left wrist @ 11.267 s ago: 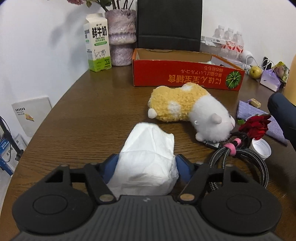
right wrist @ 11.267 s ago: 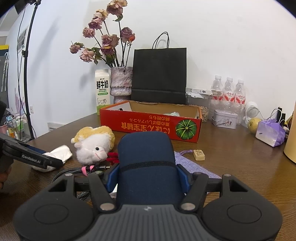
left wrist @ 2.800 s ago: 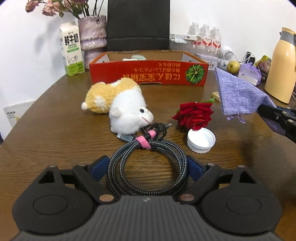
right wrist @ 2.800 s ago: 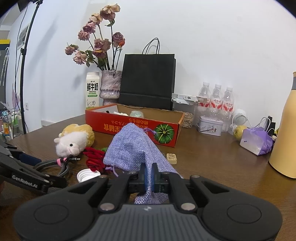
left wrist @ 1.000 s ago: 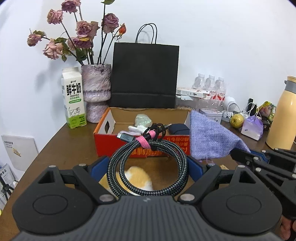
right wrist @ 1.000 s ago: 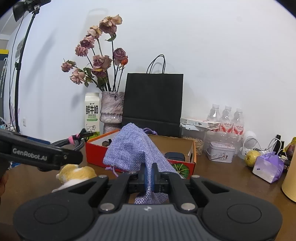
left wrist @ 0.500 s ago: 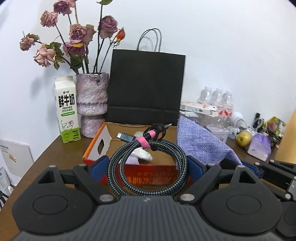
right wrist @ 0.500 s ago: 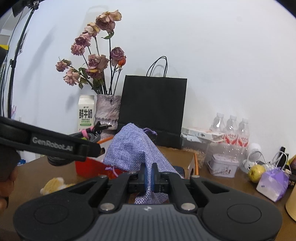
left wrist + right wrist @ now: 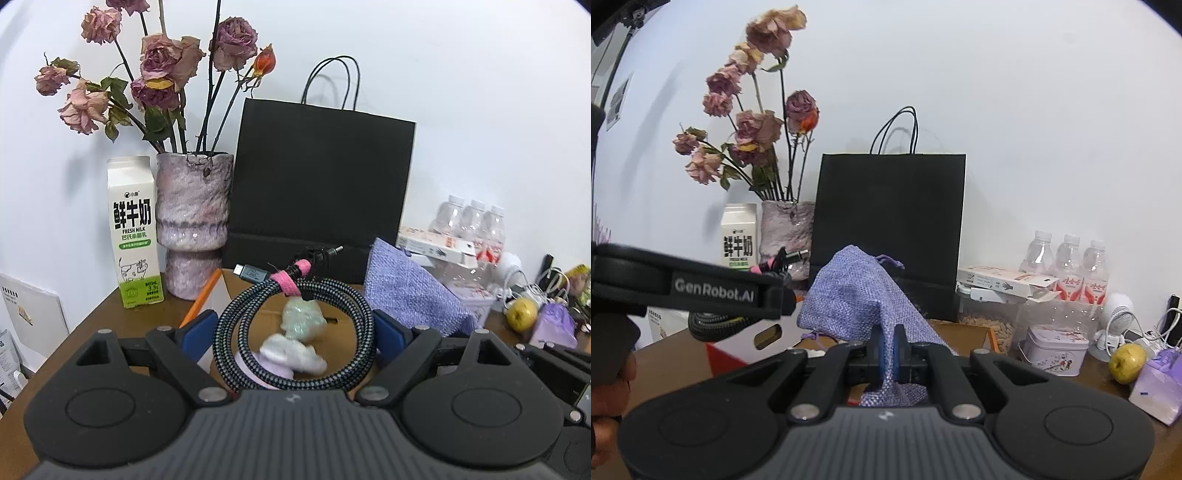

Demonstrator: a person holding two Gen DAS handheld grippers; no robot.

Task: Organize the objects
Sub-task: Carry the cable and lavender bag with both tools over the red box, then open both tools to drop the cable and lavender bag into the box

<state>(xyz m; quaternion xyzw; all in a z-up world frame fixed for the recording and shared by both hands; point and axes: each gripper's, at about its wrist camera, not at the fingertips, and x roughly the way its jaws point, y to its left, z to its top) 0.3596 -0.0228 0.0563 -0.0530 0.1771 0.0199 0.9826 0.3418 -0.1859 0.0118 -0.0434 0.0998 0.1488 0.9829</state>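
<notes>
braided cable coil point(image 9: 295, 325) sits pinched in the left gripper point(image 9: 293, 332) above the cardboard box point(image 9: 218, 295); right gripper point(image 9: 886, 350) jaws squeeze the purple pouch point(image 9: 857, 295) beside it.

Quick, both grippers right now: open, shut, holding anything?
Left gripper: shut on the coiled cable.
Right gripper: shut on the purple pouch.

Left gripper point(image 9: 295, 328) jaws spread wide, right gripper point(image 9: 886, 349) jaws pinched.
</notes>
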